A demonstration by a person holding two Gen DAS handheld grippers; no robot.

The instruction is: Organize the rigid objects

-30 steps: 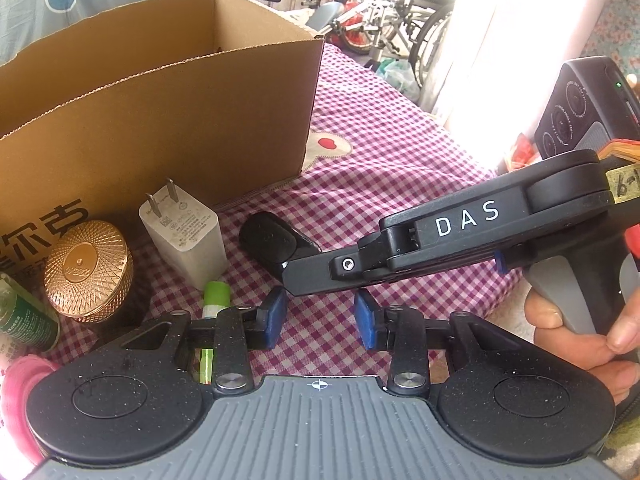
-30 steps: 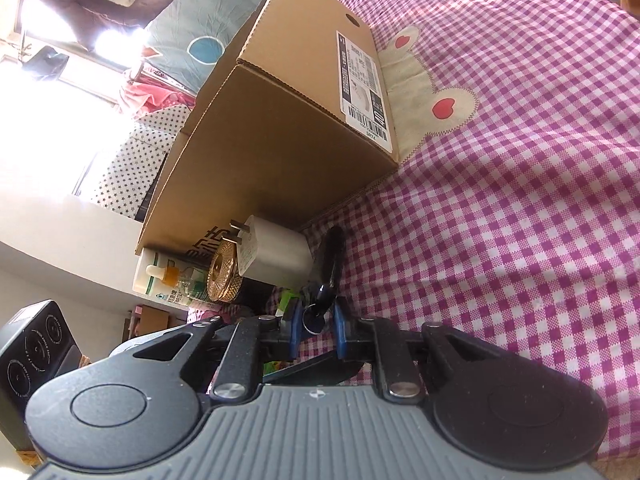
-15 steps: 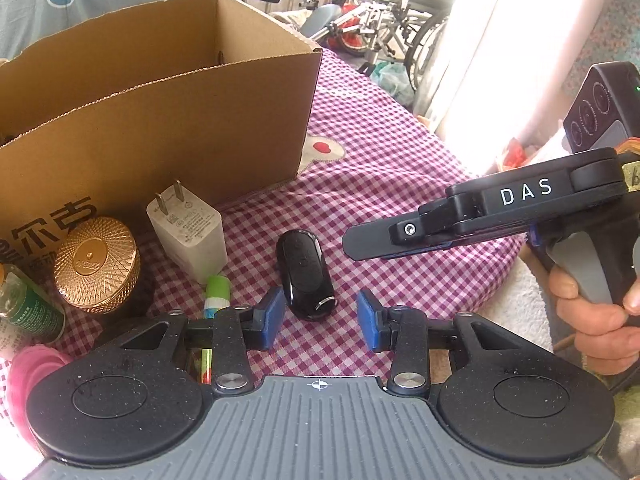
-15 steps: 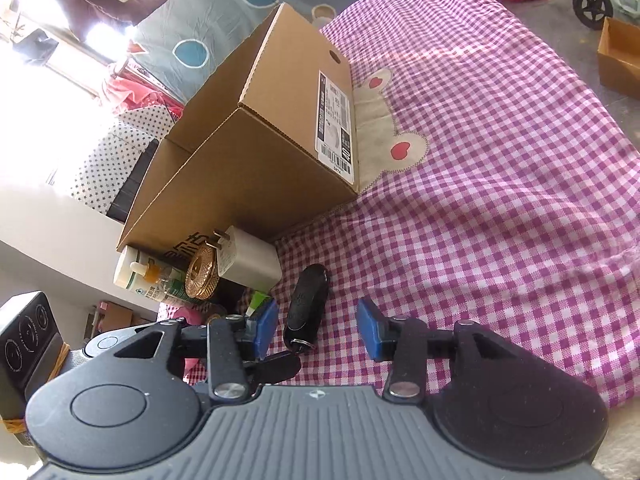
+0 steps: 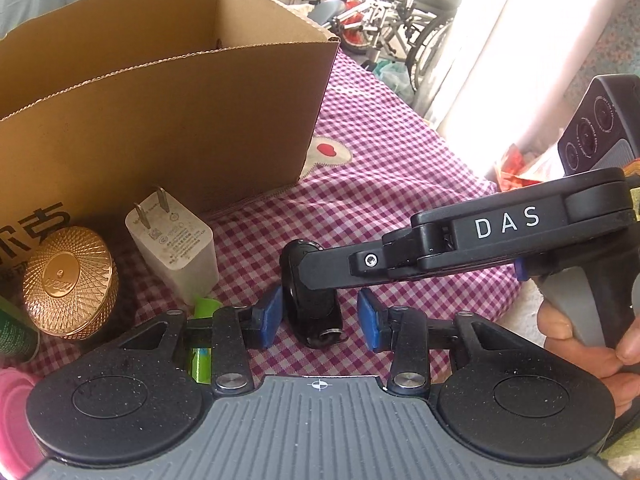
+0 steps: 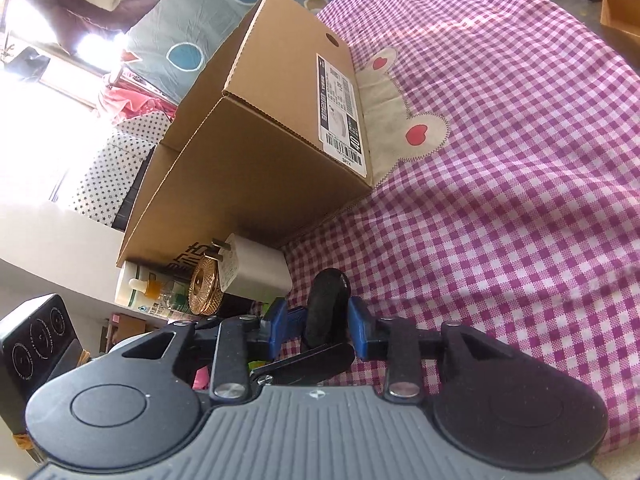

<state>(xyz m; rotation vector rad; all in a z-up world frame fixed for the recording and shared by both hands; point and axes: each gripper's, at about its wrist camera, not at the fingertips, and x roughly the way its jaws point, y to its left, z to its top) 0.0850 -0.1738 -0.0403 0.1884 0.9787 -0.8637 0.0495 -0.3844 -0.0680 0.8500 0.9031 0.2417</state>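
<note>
Left wrist view: the left gripper [image 5: 316, 316] points steeply down at the checked cloth [image 5: 400, 184], its blue pads spread with the black key fob [image 5: 310, 312] lying between them; the left pad sits just beside the fob and the right pad stands clear, so nothing is clenched. The right gripper's finger reaches in from the right, its tip over the fob's far end. Only here does a hand [image 5: 584, 344] show, wrapped around the grey handle at the right edge. Beyond the left pad stand a white charger [image 5: 176, 248] and a gold lid [image 5: 68, 280]; a green stick [image 5: 202, 344] lies under the left finger. The open cardboard box [image 5: 160, 120] rises behind them.

Right wrist view: the right gripper [image 6: 318, 326] straddles the same fob [image 6: 326, 308]. Its jaws have just been closing, yet whether the pads press it I cannot tell. This view alone shows the box's label [image 6: 342, 108] and a bottle [image 6: 148, 292] beside the lid. Right of the jaws the cloth lies open.
</note>
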